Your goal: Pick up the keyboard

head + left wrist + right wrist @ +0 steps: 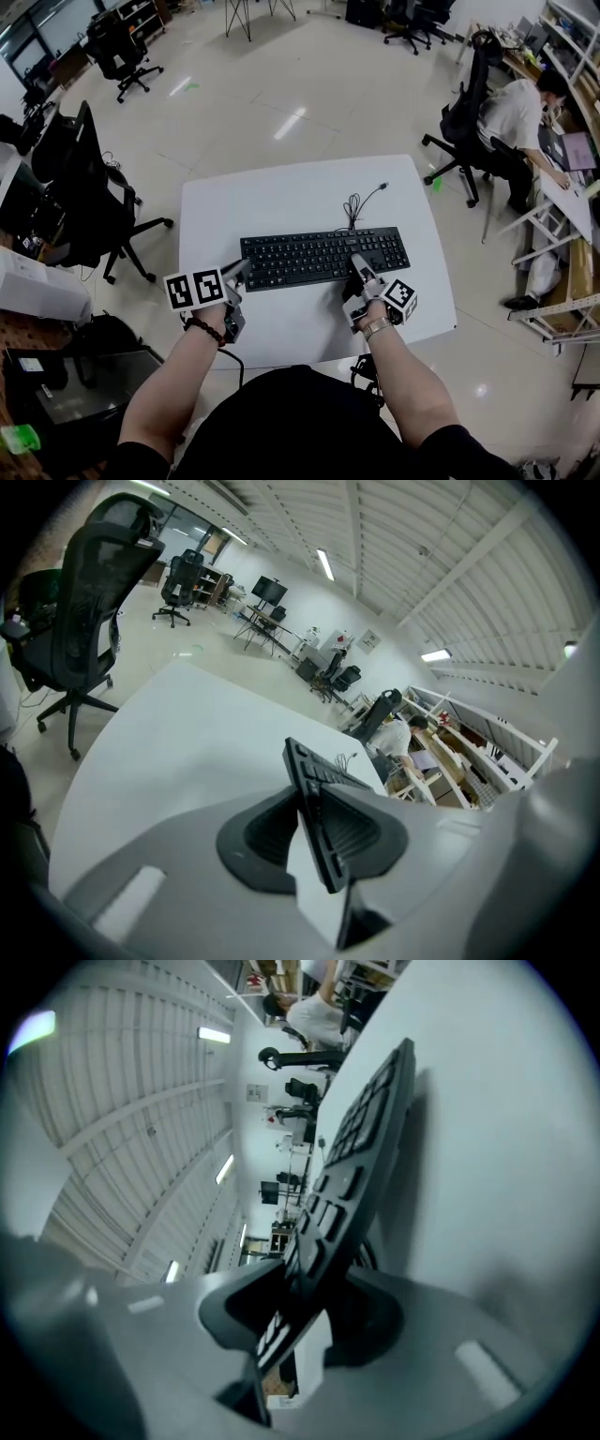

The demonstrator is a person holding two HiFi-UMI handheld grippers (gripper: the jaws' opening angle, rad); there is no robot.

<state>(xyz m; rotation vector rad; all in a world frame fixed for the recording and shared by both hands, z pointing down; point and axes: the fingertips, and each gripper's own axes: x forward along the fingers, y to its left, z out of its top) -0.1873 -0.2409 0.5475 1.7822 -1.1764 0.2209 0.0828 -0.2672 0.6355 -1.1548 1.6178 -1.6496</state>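
Observation:
A black keyboard (323, 255) lies across the middle of the white table (291, 192), its cable (354, 204) coiled behind it. My left gripper (242, 270) sits at the keyboard's front left corner. In the left gripper view the keyboard (314, 769) stands edge-on between the jaws of the left gripper (315, 834), and both pads press on it. My right gripper (357, 266) is at the front edge, right of the middle. In the right gripper view the keyboard (364, 1143) runs between the jaws of the right gripper (305, 1302), gripped on both faces.
A black office chair (89, 187) stands close to the table's left side. Another chair (464, 122) and a seated person (520, 112) are at a desk on the right. Light tiled floor stretches beyond the table's far edge.

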